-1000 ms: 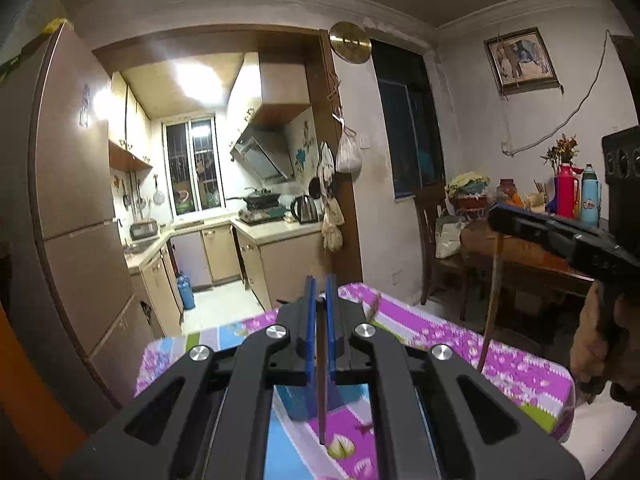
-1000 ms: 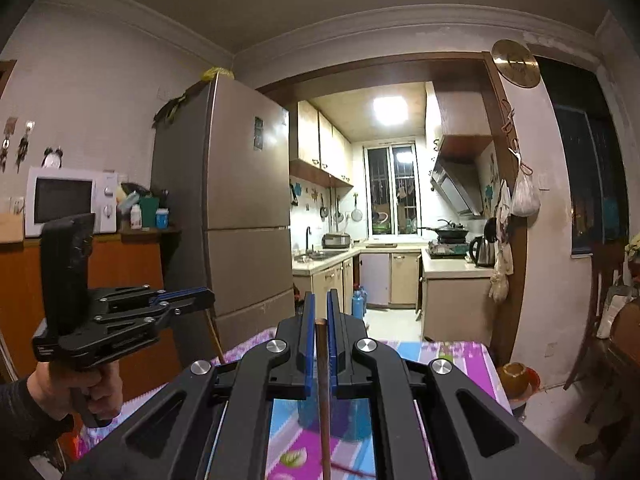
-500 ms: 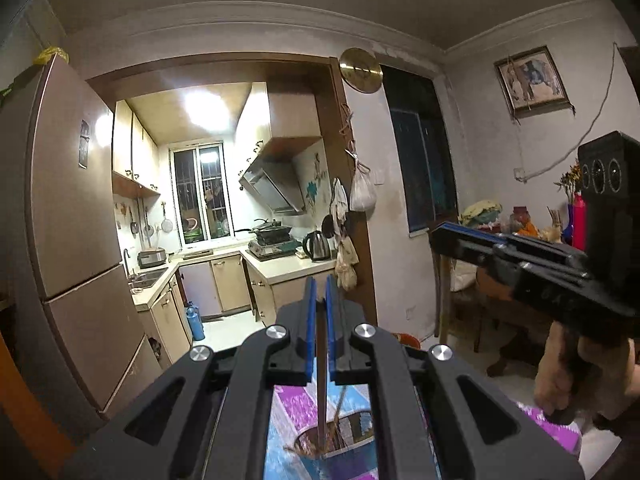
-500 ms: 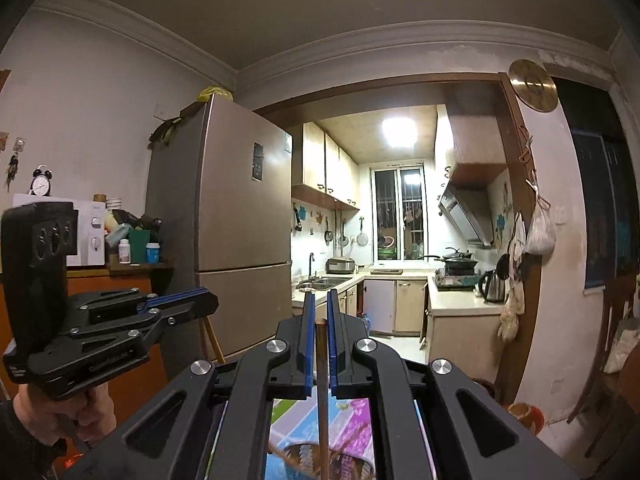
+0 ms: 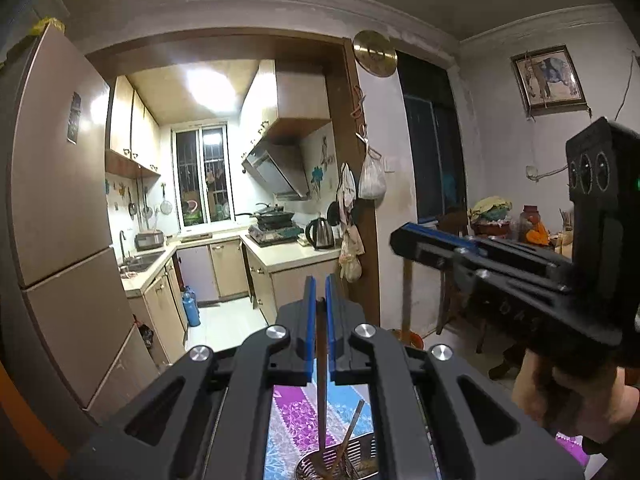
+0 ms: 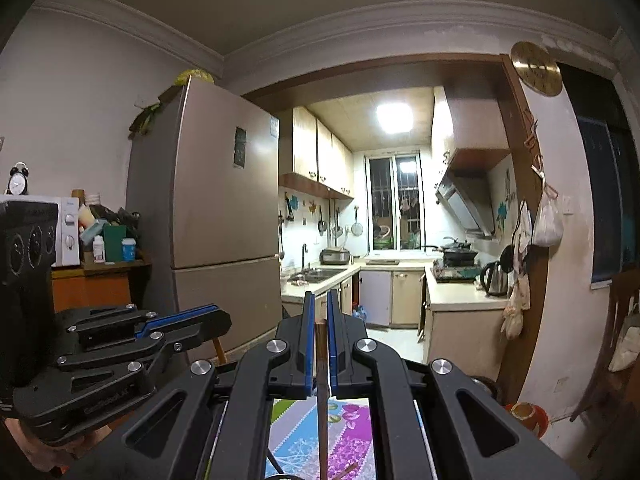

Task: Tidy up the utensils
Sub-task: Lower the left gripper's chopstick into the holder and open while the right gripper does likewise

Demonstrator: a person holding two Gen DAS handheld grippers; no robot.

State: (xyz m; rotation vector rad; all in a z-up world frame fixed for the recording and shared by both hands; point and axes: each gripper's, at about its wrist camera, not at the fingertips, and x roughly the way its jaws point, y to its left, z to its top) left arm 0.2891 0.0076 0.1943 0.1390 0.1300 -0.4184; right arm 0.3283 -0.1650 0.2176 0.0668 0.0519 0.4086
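A chopstick hangs upright, pinched in the closed left claw, its tip in a metal basket on the desk. The right claw clamps another chopstick, hanging likewise.

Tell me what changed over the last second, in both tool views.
Both tools rose: the tablecloth sank out of view and a metal basket appeared below. Unchanged: left tool and right tool each stay shut on one chopstick, left chopstick, right chopstick.
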